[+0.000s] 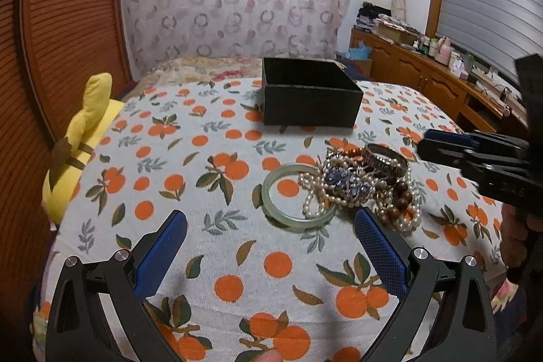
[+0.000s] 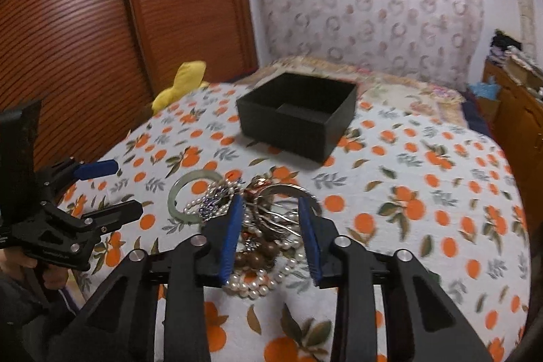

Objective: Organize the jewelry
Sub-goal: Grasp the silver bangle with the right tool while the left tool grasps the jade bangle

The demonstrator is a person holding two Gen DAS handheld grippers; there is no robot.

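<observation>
box (image 2: 298, 114): open, looks empty | left gripper (image 1: 271, 233): wide | right gripper (image 2: 271, 209): narrowed astride jewelry pile (image 2: 264, 226)

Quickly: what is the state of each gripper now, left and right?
Left gripper: open wide, holding nothing.
Right gripper: jaws partly closed around the jewelry pile; it cannot be told whether the pads press on a piece.

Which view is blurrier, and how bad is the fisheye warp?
Right wrist view: motion-smeared, black box and jewelry pile soft. Left wrist view: sharper, green bangle crisp. Both: strong barrel bend at edges, dark corner vignette, flat indoor light, no harsh glare.
</observation>
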